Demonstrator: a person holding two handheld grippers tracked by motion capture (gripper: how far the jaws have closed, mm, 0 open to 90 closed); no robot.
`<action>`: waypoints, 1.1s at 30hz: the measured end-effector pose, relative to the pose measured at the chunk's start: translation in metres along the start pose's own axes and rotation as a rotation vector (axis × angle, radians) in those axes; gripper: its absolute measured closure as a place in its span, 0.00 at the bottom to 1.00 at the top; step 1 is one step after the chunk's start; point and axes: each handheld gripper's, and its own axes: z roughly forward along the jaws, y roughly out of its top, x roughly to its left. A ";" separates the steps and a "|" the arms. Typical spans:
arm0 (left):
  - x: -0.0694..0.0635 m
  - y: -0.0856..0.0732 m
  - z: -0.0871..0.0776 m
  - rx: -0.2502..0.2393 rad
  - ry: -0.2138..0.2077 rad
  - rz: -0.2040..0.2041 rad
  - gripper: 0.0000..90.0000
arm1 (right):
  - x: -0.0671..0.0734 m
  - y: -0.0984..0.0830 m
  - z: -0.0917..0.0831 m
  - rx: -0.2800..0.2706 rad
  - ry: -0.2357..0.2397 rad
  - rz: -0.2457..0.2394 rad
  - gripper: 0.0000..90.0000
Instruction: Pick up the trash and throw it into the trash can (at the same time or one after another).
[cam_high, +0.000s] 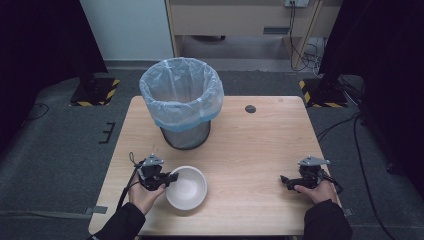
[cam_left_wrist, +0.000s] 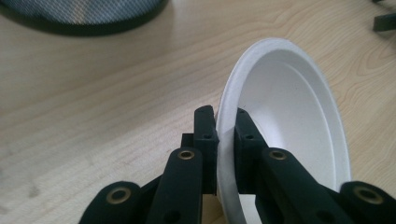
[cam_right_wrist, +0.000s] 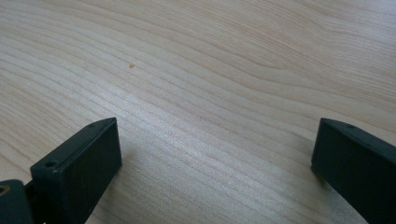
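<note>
White bowl (cam_high: 186, 187) near the 6 o'clock edge of the surface (cam_high: 250, 150), a little toward 7, at 6 o'clock of the lined bin (cam_high: 181, 102) and apart from it. Tilted up on its side as seen in the left gripper view, rim (cam_left_wrist: 227, 116) caught between the two black jaws. Left tongs (cam_high: 170, 178) at the bowl's 9 o'clock, pinching that rim, one jaw outside the wall and one inside, both pressed against it. Right tongs (cam_high: 284, 181) well apart, toward 4 o'clock of the surface, pointing toward 9; jaws spread wide over bare wood in the right gripper view, gripping nothing. Small dark round spot (cam_high: 250, 108) near the 12 o'clock edge.
</note>
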 end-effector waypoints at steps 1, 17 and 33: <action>-0.001 0.000 -0.003 -0.010 -0.002 0.004 0.92 | 0.000 0.000 0.000 -0.001 -0.001 0.000 0.02; -0.010 0.017 -0.052 -0.237 0.019 0.048 0.92 | 0.000 0.000 0.000 -0.002 0.000 0.000 0.02; -0.008 0.049 -0.119 -0.474 0.049 0.065 0.92 | 0.000 0.000 0.000 -0.001 0.001 0.000 0.02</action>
